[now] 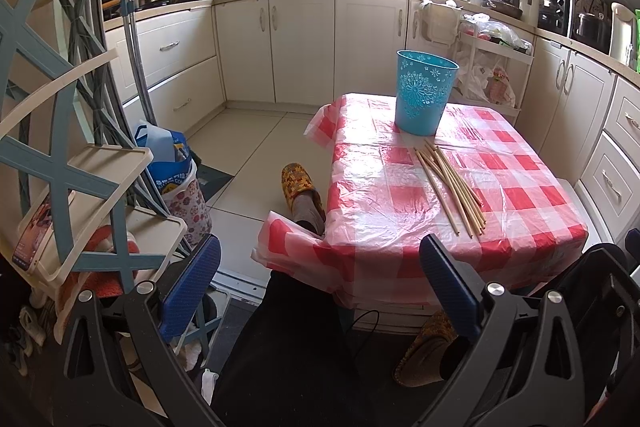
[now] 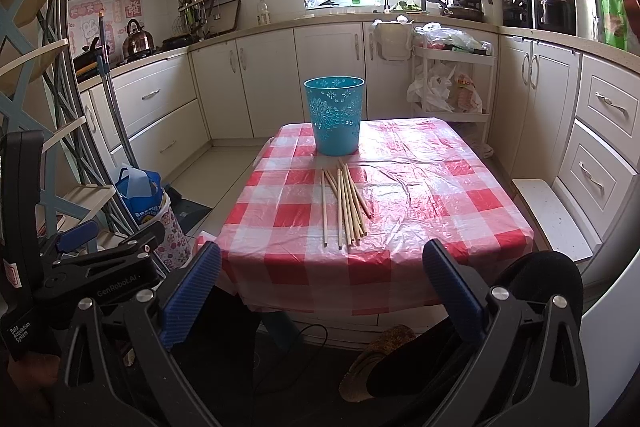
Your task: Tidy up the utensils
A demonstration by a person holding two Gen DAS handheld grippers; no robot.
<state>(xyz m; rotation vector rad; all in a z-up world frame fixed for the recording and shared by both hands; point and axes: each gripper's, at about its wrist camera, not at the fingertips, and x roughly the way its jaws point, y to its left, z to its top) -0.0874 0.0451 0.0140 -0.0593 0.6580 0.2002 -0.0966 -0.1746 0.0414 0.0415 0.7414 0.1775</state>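
Note:
Several wooden chopsticks (image 1: 448, 187) (image 2: 346, 201) lie in a loose bundle on the small table with a red-and-white checked plastic cover (image 1: 384, 203) (image 2: 420, 211). Behind them at the table's far edge stands an upright blue plastic bucket (image 1: 424, 93) (image 2: 335, 115) with a flower pattern. My left gripper (image 1: 320, 287) hangs open below and in front of the table's near left corner, nothing between its blue pads. My right gripper (image 2: 320, 291) is open too, just short of the table's near edge, in line with the chopsticks. The left gripper (image 2: 80, 255) also shows at the left of the right wrist view.
A person's legs in dark trousers (image 1: 296, 347) and patterned slippers (image 1: 298, 183) (image 2: 380, 351) are under and beside the table. A blue-and-cream shelf rack (image 1: 80, 187) and a bag-filled bin (image 1: 180, 183) stand left. White cabinets (image 1: 304, 47), a storage cart (image 2: 452, 83) and a white step (image 2: 552, 219) ring the table.

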